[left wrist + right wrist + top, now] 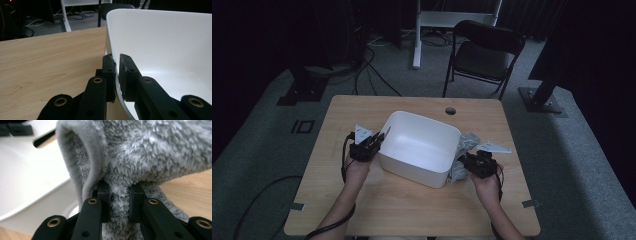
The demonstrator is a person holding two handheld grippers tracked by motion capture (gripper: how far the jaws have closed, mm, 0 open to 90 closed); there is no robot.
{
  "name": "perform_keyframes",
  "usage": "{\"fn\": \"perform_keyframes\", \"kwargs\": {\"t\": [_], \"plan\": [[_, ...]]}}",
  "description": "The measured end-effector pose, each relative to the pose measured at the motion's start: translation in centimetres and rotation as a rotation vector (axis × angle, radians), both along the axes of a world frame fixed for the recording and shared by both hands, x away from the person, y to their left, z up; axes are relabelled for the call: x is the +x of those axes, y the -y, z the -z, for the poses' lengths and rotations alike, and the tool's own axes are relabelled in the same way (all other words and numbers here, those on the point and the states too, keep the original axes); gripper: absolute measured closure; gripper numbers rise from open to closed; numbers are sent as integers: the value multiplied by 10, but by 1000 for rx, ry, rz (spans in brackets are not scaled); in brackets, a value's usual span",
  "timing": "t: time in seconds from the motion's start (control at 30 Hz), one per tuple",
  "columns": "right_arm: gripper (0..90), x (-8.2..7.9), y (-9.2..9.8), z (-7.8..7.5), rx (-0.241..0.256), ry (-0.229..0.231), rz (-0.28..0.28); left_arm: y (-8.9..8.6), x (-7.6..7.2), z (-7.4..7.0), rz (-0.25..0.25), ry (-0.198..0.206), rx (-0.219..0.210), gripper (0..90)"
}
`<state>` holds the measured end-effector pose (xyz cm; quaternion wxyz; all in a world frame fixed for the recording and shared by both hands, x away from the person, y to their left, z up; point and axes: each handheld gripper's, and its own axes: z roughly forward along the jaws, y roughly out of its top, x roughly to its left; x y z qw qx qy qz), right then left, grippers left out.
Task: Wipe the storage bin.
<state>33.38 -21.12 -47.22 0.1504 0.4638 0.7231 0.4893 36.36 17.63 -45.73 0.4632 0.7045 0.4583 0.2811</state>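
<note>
We found the white tub sitting slightly askew near the middle of the wooden table, with bare board open in front of it toward the person and a narrower strip behind, where a round cable hole sat near the far edge. The left gripper was clamped on the tub's left wall — in the left gripper view one jaw lay outside the rim and the other inside, the thin white wall pinched between them. To that side the tabletop ran clear to its edge. The right gripper was pressed into a grey fleecy towel bunched against the tub's right wall, near the table's right edge; in the right gripper view a fold of the towel was squeezed between the jaws, with the tub just beside it. Both forearms came in from the near edge, the left hand and right hand angled inward toward the tub — wrists low over the board.
</note>
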Motion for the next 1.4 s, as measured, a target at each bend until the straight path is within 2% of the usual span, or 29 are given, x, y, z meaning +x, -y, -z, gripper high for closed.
{"fn": "perform_keyframes", "kwargs": {"t": [0.17, 0.37, 0.67, 0.7, 0.77, 0.83, 0.9, 0.93, 1.0, 1.07, 1.1, 1.2, 1.33, 1.4], "plan": [[770, 5, -5, 15, -24, -41, 10, 0, 0, 0, -1, 1, -5, 830], [771, 8, -6, 18, -39, -33, 14, 1, 0, 0, -1, 4, 9, 830], [774, 12, -5, 23, -30, -22, 20, 3, -1, 0, -8, 6, 14, 824], [775, 14, -6, 24, -44, -22, 31, 3, -1, 0, -12, 6, 20, 825], [775, 19, -3, 27, -13, -63, 47, 3, -1, 0, -10, 6, 22, 823], [776, 23, -5, 34, -49, -100, 42, 3, -1, 0, -8, 5, 16, 822], [776, 25, -5, 45, -26, -132, 44, 3, -1, 0, -11, 5, 14, 820], [776, 26, -4, 48, -34, -147, 33, 3, 0, 0, -9, 4, 14, 820], [775, 27, -4, 50, -39, -154, 24, 2, 0, 0, -11, 4, 8, 817], [772, 32, -2, 54, -35, -191, 15, 2, 0, 0, -14, 4, 17, 812], [771, 32, -2, 55, -32, -195, 14, 2, 0, 0, -20, 4, 7, 809], [768, 31, 3, 47, -34, -181, 13, 3, -1, 1, -33, 2, -1, 816], [768, 23, 18, 19, -17, -72, 52, 3, -1, 1, -36, 3, -3, 842], [768, 18, 26, 4, 14, -26, 64, 3, -1, 0, -35, 3, 1, 847]]}}
